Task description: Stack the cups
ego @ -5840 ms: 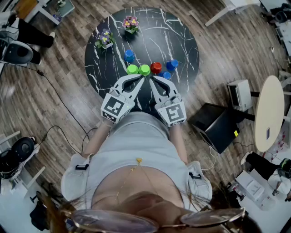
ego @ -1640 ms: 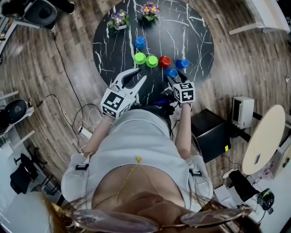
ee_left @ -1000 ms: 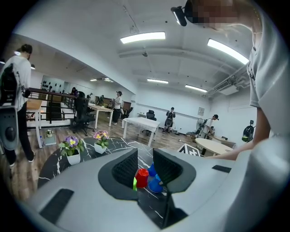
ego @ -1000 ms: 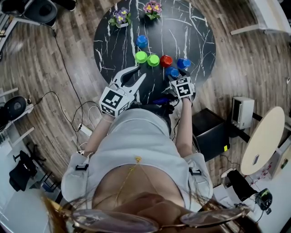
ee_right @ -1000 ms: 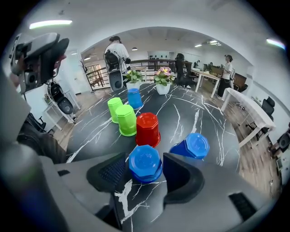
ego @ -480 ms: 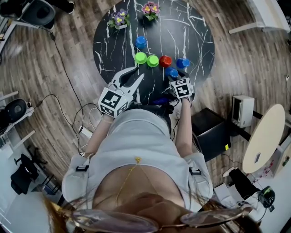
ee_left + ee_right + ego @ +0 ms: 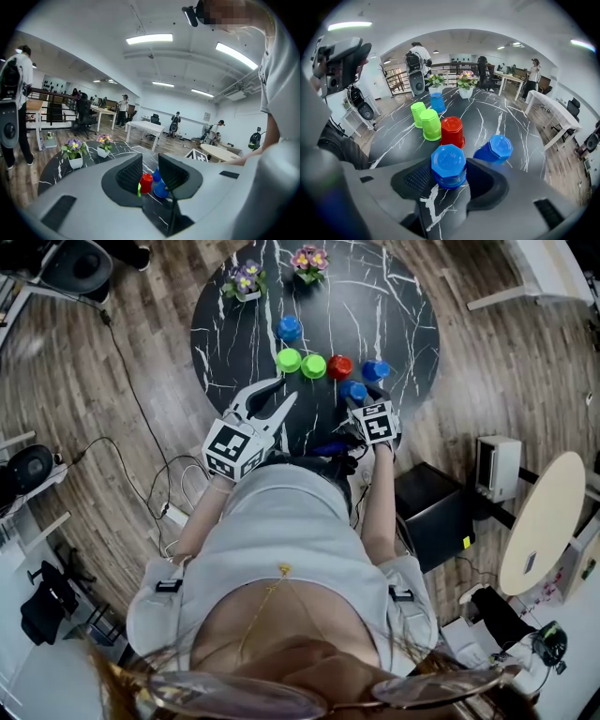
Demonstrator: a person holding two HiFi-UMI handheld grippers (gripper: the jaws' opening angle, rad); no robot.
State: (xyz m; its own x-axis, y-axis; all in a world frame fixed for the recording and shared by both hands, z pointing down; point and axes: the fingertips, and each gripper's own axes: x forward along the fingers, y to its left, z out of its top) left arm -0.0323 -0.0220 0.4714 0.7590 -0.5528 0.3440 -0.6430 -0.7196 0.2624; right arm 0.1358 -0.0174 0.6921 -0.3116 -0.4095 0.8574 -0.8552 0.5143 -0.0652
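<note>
**A:** How far along is the stacking?
**B:** Not begun. Six upturned cups stand singly on the tabletop [image 7: 394, 296]; none sits on another.
**A:** Which cup comes first?
**B:** The nearest blue cup [image 7: 448, 164], by the front edge. The right tongs [image 7: 450, 176] have just been closing and clasp its sides.
**A:** And the rest?
**B:** A red cup [image 7: 452, 131], two green cups [image 7: 431, 124] and two more blue cups [image 7: 494, 150] wait behind. The left tongs [image 7: 150, 168] hang apart, empty, short of the row.
</note>
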